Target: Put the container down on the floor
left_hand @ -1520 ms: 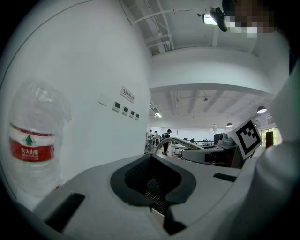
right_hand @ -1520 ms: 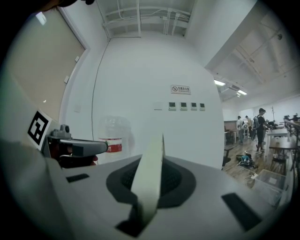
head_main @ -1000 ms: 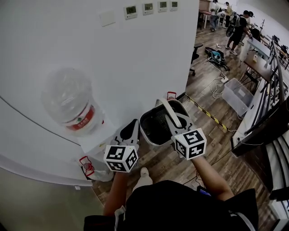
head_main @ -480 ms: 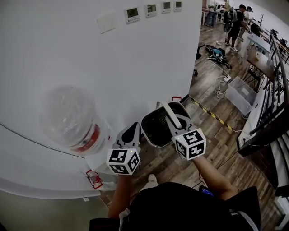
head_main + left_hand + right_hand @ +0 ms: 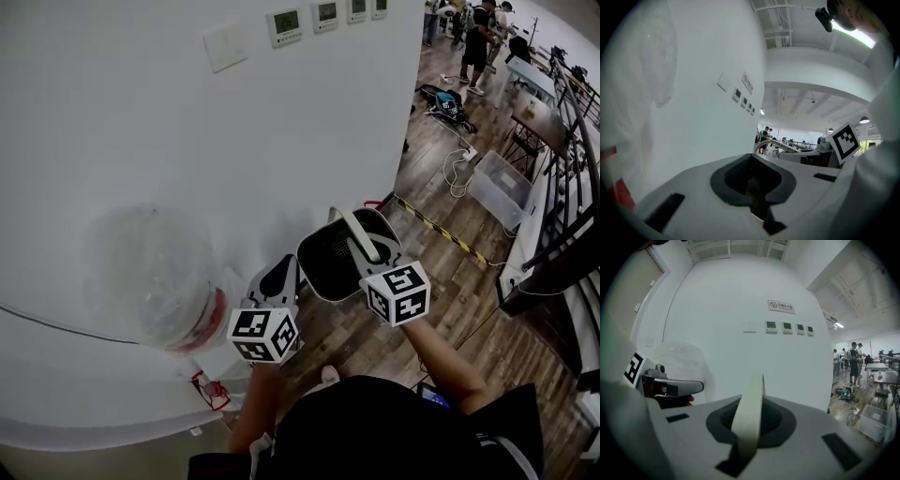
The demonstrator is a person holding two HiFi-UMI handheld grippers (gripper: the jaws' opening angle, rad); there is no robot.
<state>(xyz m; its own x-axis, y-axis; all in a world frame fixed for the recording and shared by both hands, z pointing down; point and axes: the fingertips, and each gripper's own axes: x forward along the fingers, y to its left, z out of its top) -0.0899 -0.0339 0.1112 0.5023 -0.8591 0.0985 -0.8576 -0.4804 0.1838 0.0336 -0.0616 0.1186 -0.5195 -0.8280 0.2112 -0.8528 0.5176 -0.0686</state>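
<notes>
white wall (image 5: 187,122): it is running behind the clear plastic water jug with a red label band (image 5: 150,277) and sliding past as the person is walking along it.

wooden plank floor (image 5: 469,309): it is lying to the right of the jug and well beneath the load; bare boards are showing there, and nothing is coming down to them yet.

clear plastic water jug: over the last second it is drifting down and leftward in the head view. The person is therefore passing it rather than stopping beside it.

dark grey round container with a perforated inner wall (image 5: 328,262): it is hanging in the air to the right of the jug. It is keeping about the same place between the two tools as a second ago.

right hand-held gripper (image 5: 366,253): it is reaching in from the far side of the container, away from the jug. Its jaws are standing nearly together, pinching the pale strap handle (image 5: 750,413), and it is bearing the load.

left hand-held gripper (image 5: 279,277): it is travelling between the jug and the container, just beside the rim. Its jaws are sitting together with nothing in them; whether it is touching the rim I cannot tell.

meaning for the task: by my reading the carry is still going on. The lowering to the floor is not yet beginning, and the strap grip is what needs keeping until it does.
</notes>
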